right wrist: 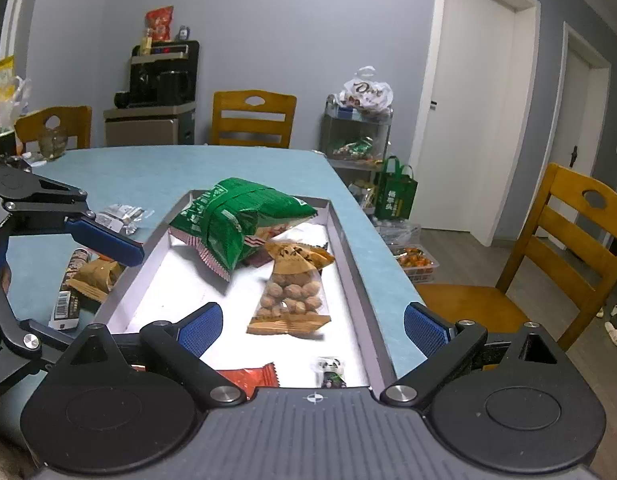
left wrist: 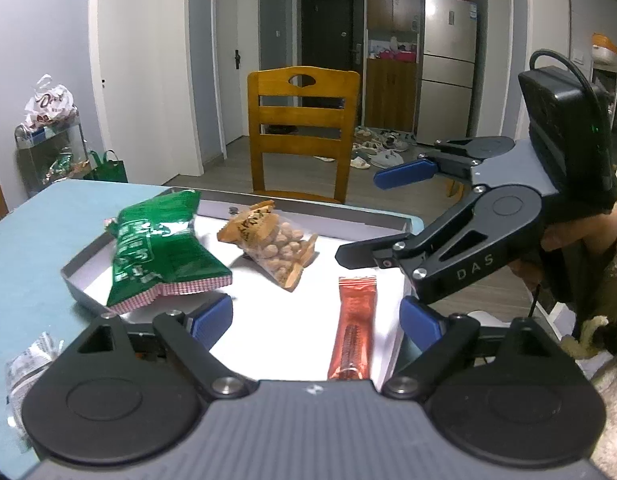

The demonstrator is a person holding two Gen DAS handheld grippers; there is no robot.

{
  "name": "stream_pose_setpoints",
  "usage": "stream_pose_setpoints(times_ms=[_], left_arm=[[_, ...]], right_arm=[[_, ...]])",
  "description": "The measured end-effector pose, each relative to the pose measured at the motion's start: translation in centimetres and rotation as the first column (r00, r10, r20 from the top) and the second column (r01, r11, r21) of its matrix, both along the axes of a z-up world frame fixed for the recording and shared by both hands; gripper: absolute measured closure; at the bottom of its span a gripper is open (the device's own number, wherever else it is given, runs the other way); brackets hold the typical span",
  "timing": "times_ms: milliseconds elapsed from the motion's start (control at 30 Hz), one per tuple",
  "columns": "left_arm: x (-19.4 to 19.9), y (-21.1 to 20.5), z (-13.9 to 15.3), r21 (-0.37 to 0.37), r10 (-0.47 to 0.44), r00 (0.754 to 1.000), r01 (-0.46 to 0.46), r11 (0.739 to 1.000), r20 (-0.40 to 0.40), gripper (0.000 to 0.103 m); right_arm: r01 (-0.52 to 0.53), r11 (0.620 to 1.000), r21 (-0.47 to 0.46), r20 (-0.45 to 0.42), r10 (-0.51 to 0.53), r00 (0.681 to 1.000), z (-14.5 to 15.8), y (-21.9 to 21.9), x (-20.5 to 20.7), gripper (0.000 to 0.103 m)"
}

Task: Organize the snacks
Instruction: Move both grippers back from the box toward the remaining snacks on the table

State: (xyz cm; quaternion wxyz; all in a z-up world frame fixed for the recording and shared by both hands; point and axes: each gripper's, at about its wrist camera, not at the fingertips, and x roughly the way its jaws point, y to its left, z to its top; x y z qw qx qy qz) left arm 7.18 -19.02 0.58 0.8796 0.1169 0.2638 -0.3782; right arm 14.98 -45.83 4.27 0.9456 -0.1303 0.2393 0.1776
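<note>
Now, left wrist view: both grippers hang over a grey tray (left wrist: 84, 258) on the blue tabletop (left wrist: 24, 240).
Left gripper (left wrist: 316, 316): jaws spread wide and holding nothing, just above the near end of the tray.
Red stick packet (left wrist: 354, 332): flat on the white tray floor, lengthwise between the left jaws, touched by neither.
Green snack bag (left wrist: 160, 248): lies in the tray's far-left part, its checked edge over the near rim.
Nut packet (left wrist: 274, 244): clear with tan ends, in the tray just right of the green bag.
Right gripper (left wrist: 364, 216): comes in from the right, jaws released and empty, above the tray's right side.
Silver wrapper (left wrist: 28, 360): on the tabletop left of the tray.
Wooden chair (left wrist: 302, 128): beyond the far tabletop edge.

Right wrist view: looks along the tray's length.
Right gripper (right wrist: 312, 328): jaws apart, nothing between them but the tray floor.
Nut packet (right wrist: 292, 292): in mid-tray, ahead of the jaws.
Green snack bag (right wrist: 236, 216): at the far end, leaning on the tray rim (right wrist: 350, 256).
Red stick packet (right wrist: 254, 378): only its end shows at the near edge.
Small panda-print sweet (right wrist: 330, 368): near end of the tray.
Left gripper (right wrist: 104, 240): at the left; only its upper finger is clear from here.
Loose snacks (right wrist: 84, 284): on the tabletop left of the tray.
</note>
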Motion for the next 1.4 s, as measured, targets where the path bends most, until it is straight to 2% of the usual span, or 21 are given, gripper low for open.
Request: stream_pose_setpoints(times_ms=[300, 667, 1000, 1233, 1400], left_arm=[[-1.3, 2.6, 0.6, -0.04, 0.043, 0.999, -0.042, 0.998, 0.019, 0.009], [-3.4, 7.4, 1.1, -0.081, 0.141, 0.989, -0.138, 0.987, 0.033, 0.007], [-5.6, 12.8, 1.3, -0.116, 0.255, 0.966, -0.249, 0.962, 0.036, 0.006], [-6.9, 15.9, 0.8, -0.115, 0.328, 0.944, -0.323, 0.939, 0.025, 0.006], [-7.2, 17.2, 0.0, -0.082, 0.369, 0.929, -0.366, 0.927, 0.028, 0.006]], right_arm=[[-0.023, 0.999, -0.022, 0.025, 0.023, 0.999, 0.7, 2.2, -0.6, 0.002], [-0.08, 0.995, -0.054, 0.044, 0.082, 0.996, 1.7, 6.1, -1.6, 0.002], [-0.159, 0.983, -0.089, 0.046, 0.163, 0.986, 1.9, 10.3, -2.3, 0.001], [-0.214, 0.974, -0.077, 0.005, 0.215, 0.977, 1.4, 13.2, -2.7, 0.001], [-0.249, 0.965, -0.084, -0.023, 0.247, 0.969, 0.8, 15.0, -3.0, 0.001]])
